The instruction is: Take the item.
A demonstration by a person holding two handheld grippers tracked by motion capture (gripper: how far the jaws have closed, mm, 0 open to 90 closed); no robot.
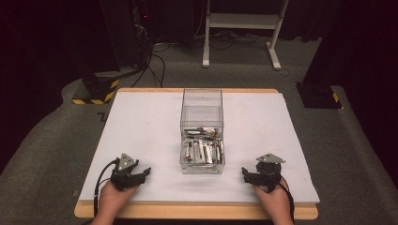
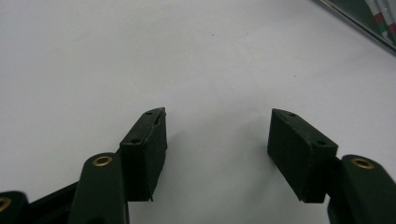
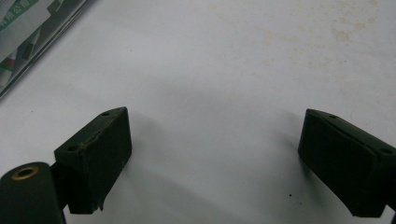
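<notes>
Centrally, a clear box (image 1: 202, 136) of packets (image 1: 202, 151) separates both gaping grippers

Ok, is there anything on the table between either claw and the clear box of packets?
Nothing visible. The left claw and right claw both rest open and empty on the white table, with only bare surface between each and the clear box. The packets lie inside, behind its walls, so reaching them means coming over the rim.
</notes>
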